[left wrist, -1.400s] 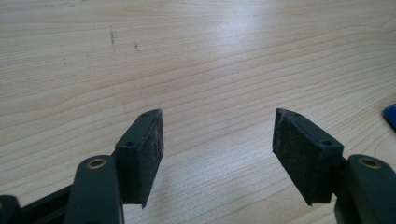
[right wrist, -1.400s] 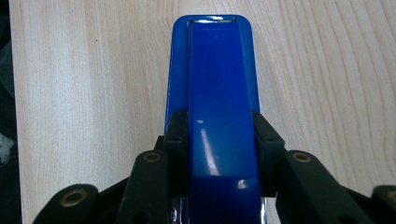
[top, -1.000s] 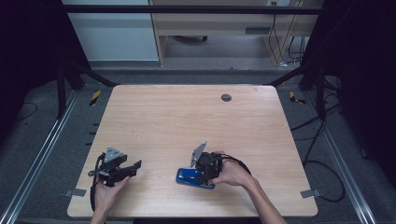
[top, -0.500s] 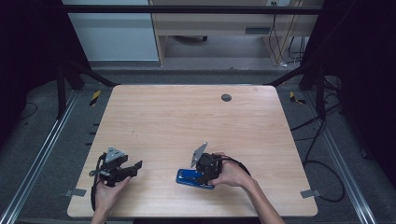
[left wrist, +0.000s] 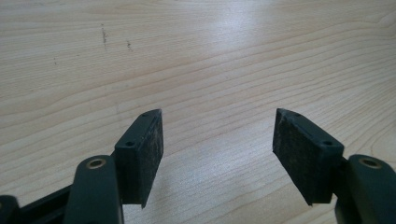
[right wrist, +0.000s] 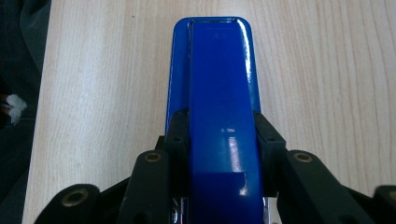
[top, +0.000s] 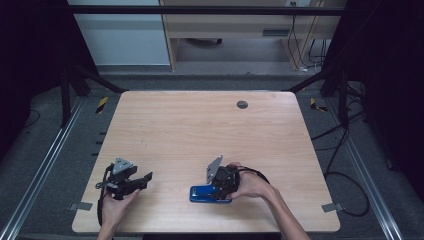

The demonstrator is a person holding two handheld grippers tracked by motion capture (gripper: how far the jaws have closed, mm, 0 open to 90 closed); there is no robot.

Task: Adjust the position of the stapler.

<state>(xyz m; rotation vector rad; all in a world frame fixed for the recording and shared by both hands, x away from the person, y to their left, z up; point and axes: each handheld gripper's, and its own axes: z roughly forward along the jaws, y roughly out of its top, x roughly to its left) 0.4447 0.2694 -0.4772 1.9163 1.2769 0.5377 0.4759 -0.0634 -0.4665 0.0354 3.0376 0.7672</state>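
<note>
We see one blue stapler point(right wrist: 218, 93) lying flat near the front edge of the wooden table point(top: 200, 125), right of its middle. Our right gripper point(top: 218, 184) is clamped on it — one black pad pressed to each long side. Our left gripper point(top: 142, 179) rests low at the front left, well apart from the stapler, its two jaws spread over bare wood. One small dark disc point(top: 242, 104) — perhaps a cable port — sits near the far edge.
</note>
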